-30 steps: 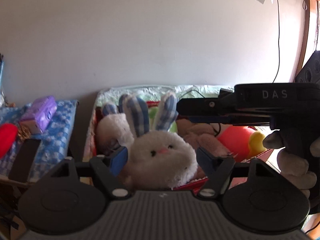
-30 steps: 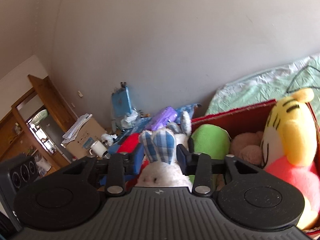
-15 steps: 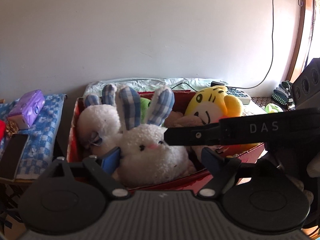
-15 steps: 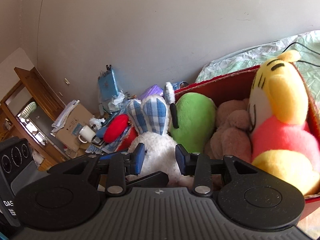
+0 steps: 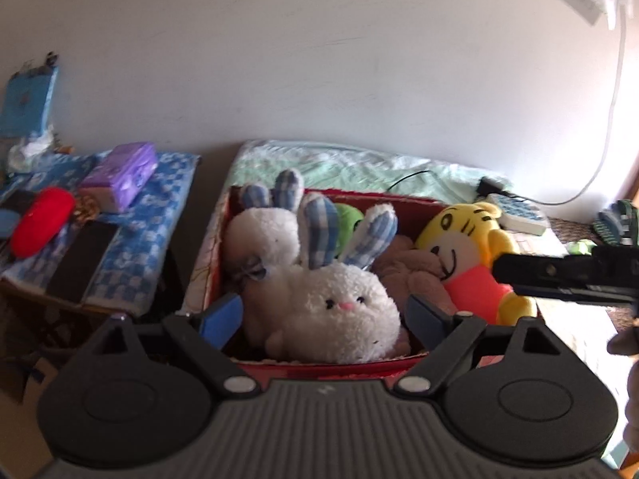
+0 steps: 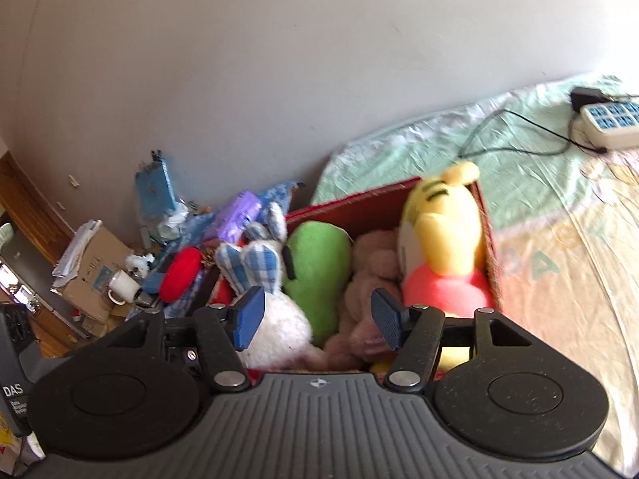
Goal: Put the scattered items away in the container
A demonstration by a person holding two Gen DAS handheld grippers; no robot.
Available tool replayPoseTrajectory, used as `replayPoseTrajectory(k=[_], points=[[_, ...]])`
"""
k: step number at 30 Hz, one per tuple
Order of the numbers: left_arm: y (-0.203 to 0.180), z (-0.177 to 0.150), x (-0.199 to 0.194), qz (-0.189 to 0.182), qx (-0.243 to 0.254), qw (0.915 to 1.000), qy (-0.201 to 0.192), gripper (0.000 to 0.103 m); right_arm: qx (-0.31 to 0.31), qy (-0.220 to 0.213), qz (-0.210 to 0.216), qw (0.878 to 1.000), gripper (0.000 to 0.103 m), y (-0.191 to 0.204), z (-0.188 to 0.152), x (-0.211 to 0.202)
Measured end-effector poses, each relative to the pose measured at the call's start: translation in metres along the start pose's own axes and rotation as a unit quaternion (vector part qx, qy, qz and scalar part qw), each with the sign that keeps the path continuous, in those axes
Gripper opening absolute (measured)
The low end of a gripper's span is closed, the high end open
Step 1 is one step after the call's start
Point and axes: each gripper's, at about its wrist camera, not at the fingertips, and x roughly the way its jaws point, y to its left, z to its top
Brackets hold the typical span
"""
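1. Two grippers nearest the cameras: left gripper (image 5: 325, 319) with jaws opening, its blue pads clear of the white rabbit (image 5: 339, 307) lying between them; right gripper (image 6: 315, 321) with jaws opening, nothing pinched. The right gripper's black body reads "DAS" on the side seen at the lower left of its own view, small print below unreadable.
2. One red box (image 5: 319, 365) on the bed, holding: the white rabbit with blue checked ears at the front; a second white rabbit (image 5: 263, 235) behind it; a green toy (image 6: 315, 263); a brown toy (image 6: 371, 275); a yellow tiger (image 5: 467, 239) in a pink top at the right end.
3. One side table with blue checked cloth (image 5: 135, 239) left of the box: red pouch (image 5: 42, 221), purple tissue pack (image 5: 124, 171), black slab.
4. One power strip (image 6: 609, 121) on the green sheet, farther back.
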Motion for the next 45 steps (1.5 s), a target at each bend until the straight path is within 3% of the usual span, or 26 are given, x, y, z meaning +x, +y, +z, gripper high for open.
replayPoseTrajectory(k=[3,5,7,9,13,19,27,36,45], points=[[-0.013,0.002,-0.002,0.038,-0.019,0.9989,0.021,0.088,-0.008,0.026,-0.028,0.999,0.066,-0.002,-0.003,-0.007],[-0.022,0.002,-0.004,0.054,-0.029,0.9978,0.025,0.088,-0.035,0.039,-0.068,0.996,0.081,0.001,-0.006,-0.012],[-0.034,0.001,-0.006,0.066,-0.030,0.9970,0.027,0.088,-0.070,0.051,-0.122,0.989,0.086,0.007,-0.010,-0.015],[-0.047,-0.001,-0.006,0.082,-0.033,0.9952,0.040,0.088,-0.096,0.072,-0.150,0.981,0.091,0.009,-0.012,-0.016],[-0.061,-0.008,-0.001,0.117,-0.050,0.9888,0.078,0.088,-0.114,0.113,-0.150,0.976,0.092,0.001,-0.017,-0.017],[-0.074,-0.018,0.000,0.186,-0.050,0.9757,0.105,0.088,-0.088,0.136,-0.155,0.975,0.091,-0.020,-0.029,-0.021],[-0.075,-0.023,-0.004,0.212,-0.051,0.9671,0.131,0.088,-0.081,0.162,-0.157,0.971,0.085,-0.022,-0.040,-0.015],[-0.045,-0.009,-0.018,0.198,-0.033,0.9724,0.119,0.089,-0.069,0.134,-0.156,0.976,0.083,0.015,-0.034,-0.016],[-0.010,-0.013,-0.016,0.172,-0.015,0.9774,0.122,0.089,-0.043,0.106,-0.194,0.974,0.083,0.048,-0.045,-0.001]])
